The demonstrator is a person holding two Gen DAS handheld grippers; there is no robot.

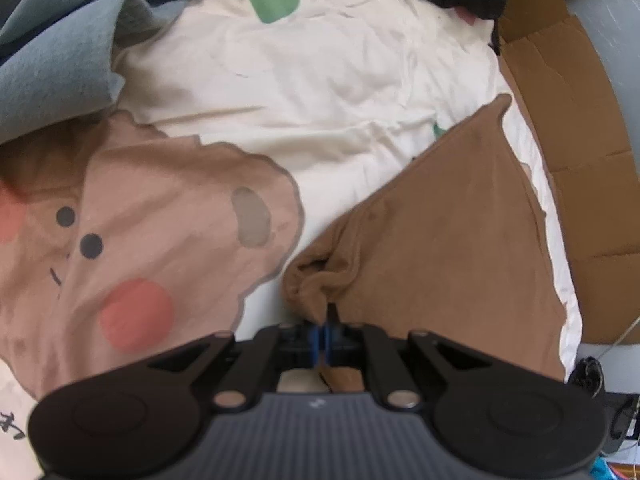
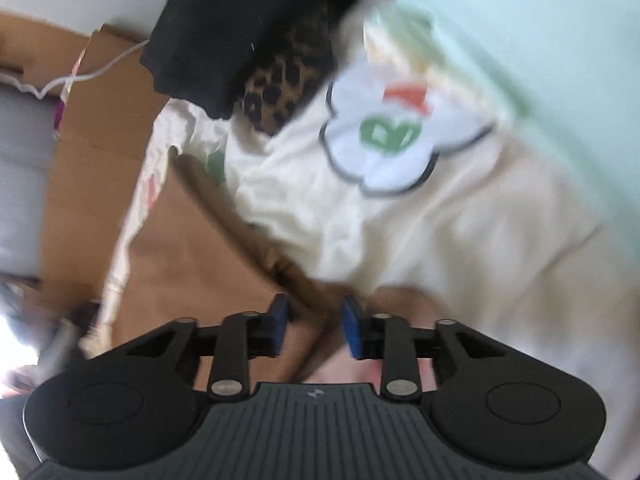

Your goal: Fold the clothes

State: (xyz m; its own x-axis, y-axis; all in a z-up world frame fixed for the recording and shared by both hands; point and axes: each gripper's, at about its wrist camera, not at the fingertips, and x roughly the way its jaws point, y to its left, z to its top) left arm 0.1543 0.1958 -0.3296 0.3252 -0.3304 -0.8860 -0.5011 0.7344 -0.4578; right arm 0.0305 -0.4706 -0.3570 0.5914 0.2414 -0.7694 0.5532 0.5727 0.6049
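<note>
A brown garment (image 1: pixel 440 240) lies spread on a cream printed bedsheet (image 1: pixel 320 80), with its near corner bunched up. My left gripper (image 1: pixel 322 340) is shut on that bunched edge, the blue pads pressed together with brown cloth running through them. In the blurred right wrist view the same brown garment (image 2: pixel 192 256) stretches away to the left. My right gripper (image 2: pixel 316 326) stands open just above a fold of it; the blue pads (image 2: pixel 354 328) are apart and do not press on the cloth.
A blue-grey garment (image 1: pixel 52 60) is heaped at the far left. A black garment (image 2: pixel 224 20) and a leopard-print piece (image 2: pixel 280 88) lie at the far end. Flattened cardboard (image 1: pixel 560 120) lines the bed's edge, and a white cable (image 2: pixel 80 76) crosses it.
</note>
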